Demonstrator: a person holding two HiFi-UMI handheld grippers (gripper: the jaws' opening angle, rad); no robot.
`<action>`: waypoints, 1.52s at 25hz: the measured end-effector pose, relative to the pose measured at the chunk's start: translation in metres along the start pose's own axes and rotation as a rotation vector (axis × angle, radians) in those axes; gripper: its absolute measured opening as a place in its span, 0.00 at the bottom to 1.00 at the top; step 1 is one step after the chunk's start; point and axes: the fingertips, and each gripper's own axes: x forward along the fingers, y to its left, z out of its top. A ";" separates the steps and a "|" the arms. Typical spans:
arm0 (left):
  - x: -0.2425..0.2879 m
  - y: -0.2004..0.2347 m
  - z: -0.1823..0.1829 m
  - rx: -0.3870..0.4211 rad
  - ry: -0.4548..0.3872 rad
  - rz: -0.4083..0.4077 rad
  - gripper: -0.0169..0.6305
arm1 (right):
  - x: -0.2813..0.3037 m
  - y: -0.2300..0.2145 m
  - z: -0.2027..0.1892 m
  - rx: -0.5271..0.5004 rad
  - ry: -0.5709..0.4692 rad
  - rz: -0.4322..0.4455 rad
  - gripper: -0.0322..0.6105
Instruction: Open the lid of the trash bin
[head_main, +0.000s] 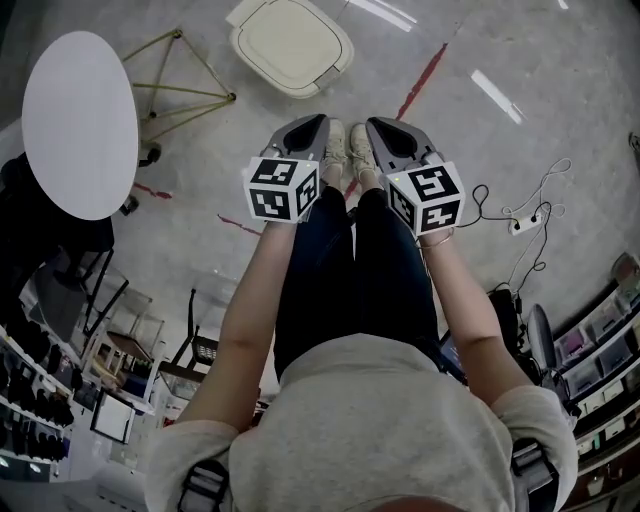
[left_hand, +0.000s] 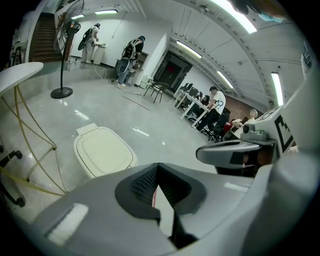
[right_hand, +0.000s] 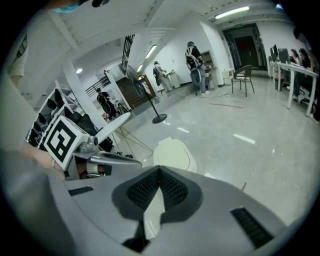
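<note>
The cream-white, rounded-square plastic trash bin is seen on the grey concrete floor ahead of the person's shoes, near a round white table, with its lid lying flat and closed. The left gripper and the right gripper are held side by side, well apart from the bin. Both claws are clenched, tips together on nothing. Nothing of the task is judged done: the approach, a hold on the lid's edge and the lifting are all left.

The trash bin lid is smooth cream plastic with a faint sheen. The floor is grey and glossy, mirroring lights. The left claw and right claw have matt grey plastic shells — ribbed black pads.
</note>
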 end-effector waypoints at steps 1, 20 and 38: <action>0.005 0.005 -0.002 0.000 0.006 0.001 0.04 | 0.008 -0.002 -0.002 0.002 0.001 -0.001 0.06; 0.113 0.089 -0.040 0.090 0.106 0.096 0.04 | 0.111 -0.061 -0.054 0.040 0.056 -0.033 0.06; 0.160 0.102 -0.070 0.124 0.168 0.208 0.04 | 0.130 -0.098 -0.101 0.196 0.076 -0.090 0.06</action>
